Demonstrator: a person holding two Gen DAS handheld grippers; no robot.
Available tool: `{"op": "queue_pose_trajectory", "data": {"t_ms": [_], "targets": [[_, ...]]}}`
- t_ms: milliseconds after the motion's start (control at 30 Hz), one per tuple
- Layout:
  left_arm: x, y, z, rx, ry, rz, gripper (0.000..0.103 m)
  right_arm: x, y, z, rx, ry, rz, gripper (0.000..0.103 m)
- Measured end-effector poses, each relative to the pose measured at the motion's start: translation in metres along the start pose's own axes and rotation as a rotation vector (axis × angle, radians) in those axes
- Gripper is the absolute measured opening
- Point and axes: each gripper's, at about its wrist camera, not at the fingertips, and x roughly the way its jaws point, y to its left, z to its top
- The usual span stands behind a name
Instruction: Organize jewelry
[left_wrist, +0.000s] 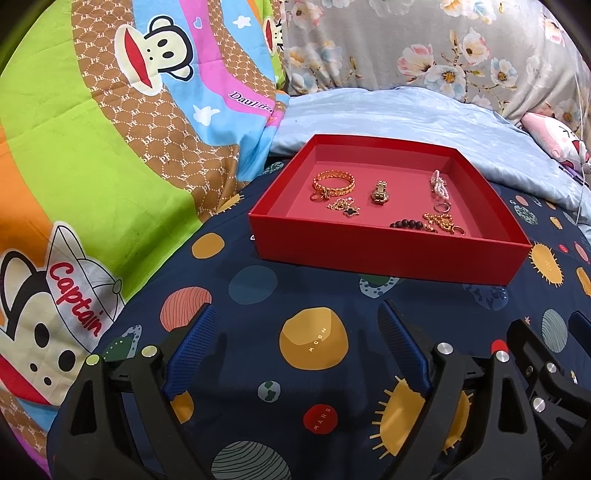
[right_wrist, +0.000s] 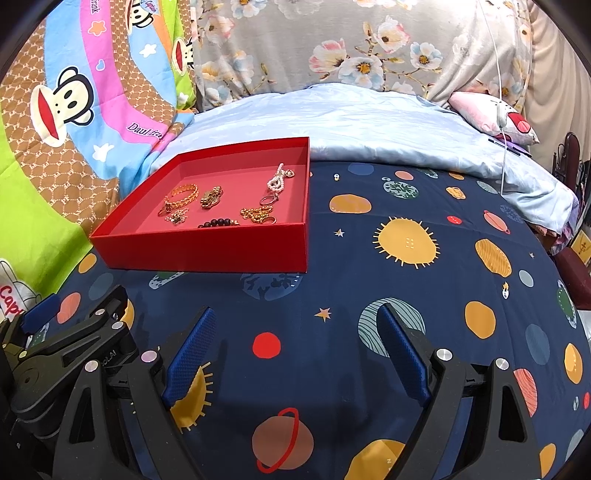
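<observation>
A red shallow box (left_wrist: 388, 254) (right_wrist: 199, 253) sits on the navy planet-print bedsheet. Inside lie a gold chain bracelet (left_wrist: 334, 183) (right_wrist: 183, 194), a small gold watch (left_wrist: 380, 192) (right_wrist: 211, 196), a pearl piece (left_wrist: 439, 184) (right_wrist: 277, 181), dark beads (left_wrist: 406, 224) (right_wrist: 218, 222), gold chains (left_wrist: 441, 220) (right_wrist: 256, 215) and a silver ring (left_wrist: 441, 206) (right_wrist: 266, 200). My left gripper (left_wrist: 297, 314) is open and empty, near the box's front wall. My right gripper (right_wrist: 295, 317) is open and empty, to the right of the left one (right_wrist: 74, 332).
A bright cartoon-monkey quilt (left_wrist: 92, 147) is heaped at the left. A pale blue blanket (right_wrist: 351, 122) and floral fabric (right_wrist: 332, 44) lie behind the box. A pink plush toy (right_wrist: 491, 114) and a white cable (right_wrist: 502, 147) are at the far right.
</observation>
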Motion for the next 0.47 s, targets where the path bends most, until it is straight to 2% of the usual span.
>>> {"op": "queue_pose_trajectory", "data": {"t_ms": [467], "targets": [[0.0003,0.0014,0.0006,-0.007,0.011,-0.016,0.085,-0.0005,0.0034,0.0003,-0.003,0.004,-0.005,0.087]]}}
